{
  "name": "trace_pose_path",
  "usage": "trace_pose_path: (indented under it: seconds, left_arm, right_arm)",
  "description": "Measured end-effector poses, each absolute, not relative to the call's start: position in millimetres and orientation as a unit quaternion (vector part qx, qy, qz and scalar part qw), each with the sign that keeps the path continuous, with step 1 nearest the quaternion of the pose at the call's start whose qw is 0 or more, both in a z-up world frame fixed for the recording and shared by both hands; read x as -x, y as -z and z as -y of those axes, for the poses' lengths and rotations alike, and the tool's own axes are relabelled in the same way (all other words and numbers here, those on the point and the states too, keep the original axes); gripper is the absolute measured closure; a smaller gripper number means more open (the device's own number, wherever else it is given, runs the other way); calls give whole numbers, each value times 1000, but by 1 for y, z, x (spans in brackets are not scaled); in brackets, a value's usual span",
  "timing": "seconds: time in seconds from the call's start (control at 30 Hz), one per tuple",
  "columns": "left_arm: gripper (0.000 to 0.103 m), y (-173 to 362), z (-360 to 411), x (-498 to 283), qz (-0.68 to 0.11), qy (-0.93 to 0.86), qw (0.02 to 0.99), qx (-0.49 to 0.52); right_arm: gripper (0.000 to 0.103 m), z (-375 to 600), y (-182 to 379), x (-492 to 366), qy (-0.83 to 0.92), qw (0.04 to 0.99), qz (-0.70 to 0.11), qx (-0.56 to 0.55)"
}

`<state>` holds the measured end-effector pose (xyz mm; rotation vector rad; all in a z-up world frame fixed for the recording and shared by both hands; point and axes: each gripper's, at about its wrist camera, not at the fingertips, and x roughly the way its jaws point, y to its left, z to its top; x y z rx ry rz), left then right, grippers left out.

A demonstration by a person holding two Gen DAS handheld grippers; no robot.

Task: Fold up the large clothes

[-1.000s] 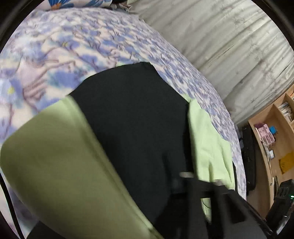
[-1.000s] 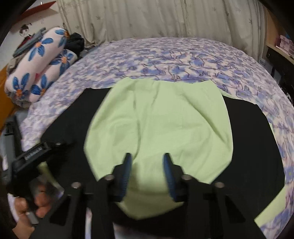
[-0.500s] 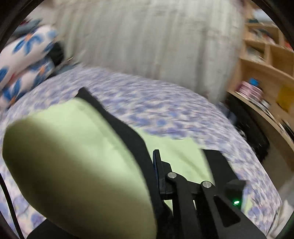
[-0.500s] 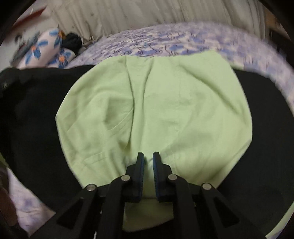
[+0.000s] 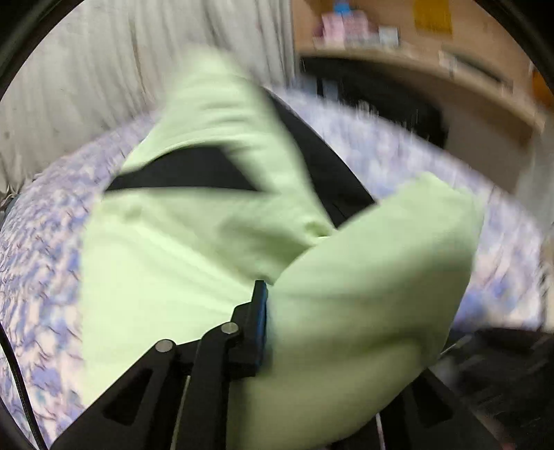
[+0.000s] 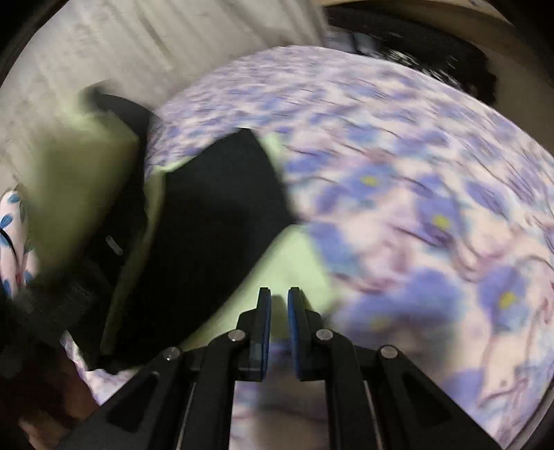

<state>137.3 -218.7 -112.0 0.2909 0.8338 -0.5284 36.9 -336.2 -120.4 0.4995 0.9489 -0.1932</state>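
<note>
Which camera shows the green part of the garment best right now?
Left wrist view: the green fabric fills most of the frame, bunched against the left gripper. The right wrist view shows only blurred green edges around a black panel.

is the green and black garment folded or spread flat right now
Partly folded, not flat: in the left wrist view a green flap is lifted and doubled over the garment, bunched at the left gripper.

Nothing is reading as text here — both views are blurring, and the shelf items [image 5: 356, 27] are showing only smeared colour patches.
</note>
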Motion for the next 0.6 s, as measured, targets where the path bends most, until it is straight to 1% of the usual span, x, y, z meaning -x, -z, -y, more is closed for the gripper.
trace_pose_path:
  seconds: [0.03,0.1,0.13,0.17,0.2,0.23,0.27,0.3,0.43,0.6]
  left_arm:
    - [87,122,221,-134,-409,252,865,-149]
    - [84,135,224,-123,-404,249,865,-162]
    - [77,133,224,-120,-401,255,864,-166]
    - [64,131,223,-120,-406,264,860,-164]
    - [54,129,221,-120,-413,275,854,-157]
    - [30,127,215,-121,-421,287,848,-144]
    - [13,123,211,-120,-424,293,847,-131]
    - [11,118,205,-117,-420,294,850,-121]
    - [11,105,196,-110,-425,305,847,-99]
    - [11,91,165,-101,-432,302,848,-48]
  right_arm:
    - [93,341,124,-33,94,853,-453,-242]
    - [93,343,127,-31,94,852,-458,-237]
    - [93,343,128,-30,91,851,-459,-239]
    - [93,349,128,-31,89,851,-459,-240]
    - [93,347,128,-32,88,851,-459,-240]
    - [93,348,127,-33,88,851,-459,-239]
    - [93,348,125,-33,88,852,-457,-240]
    - [93,351,124,-36,88,853,-455,-242]
    - [93,358,116,-38,90,855,-445,-250]
    - [93,360,107,-41,91,858,-440,-249]
